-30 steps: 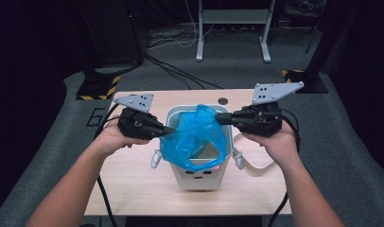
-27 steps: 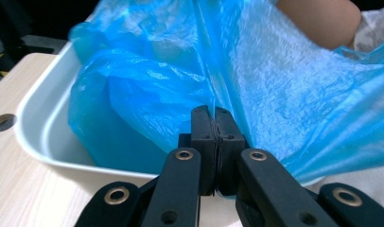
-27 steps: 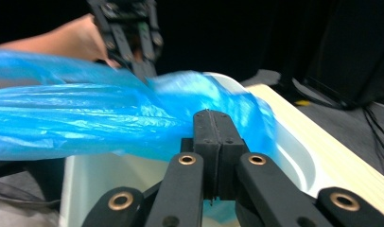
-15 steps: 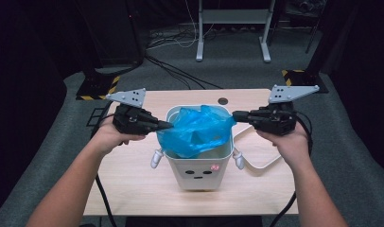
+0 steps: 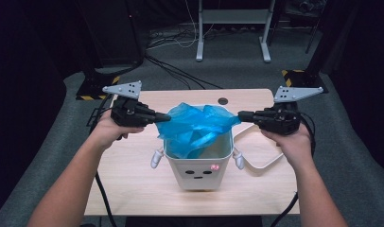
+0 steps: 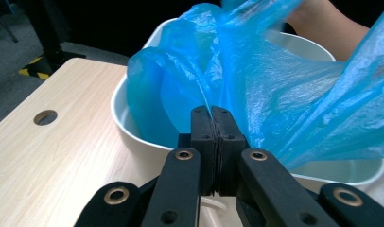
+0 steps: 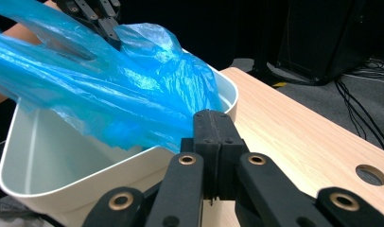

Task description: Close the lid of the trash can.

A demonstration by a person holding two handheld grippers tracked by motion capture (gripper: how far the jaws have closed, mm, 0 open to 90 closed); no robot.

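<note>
A white bin (image 5: 199, 165) with a small face on its front stands mid-table. A blue plastic bag (image 5: 195, 125) is stretched across its mouth and hangs partly inside. My left gripper (image 5: 164, 117) is shut on the bag's left edge, and my right gripper (image 5: 240, 115) is shut on its right edge. In the left gripper view the jaws (image 6: 212, 118) pinch the blue film (image 6: 275, 80) just above the bin's rim (image 6: 128, 127). In the right gripper view the closed gripper (image 7: 213, 123) holds the bag (image 7: 109, 94) over the bin (image 7: 62, 156), with the left gripper (image 7: 102, 23) across from it.
The bin sits on a light wooden table (image 5: 133, 179) with a round hole (image 5: 222, 100) near its far edge. A white cable loop (image 5: 261, 161) lies right of the bin. Dark floor with cables and a metal stand (image 5: 232, 28) lies beyond the table.
My right gripper has moved outward to the right with the bag's edge. The bag, bunched above the bin before, is now spread wide across its mouth. The left gripper barely shifted.
</note>
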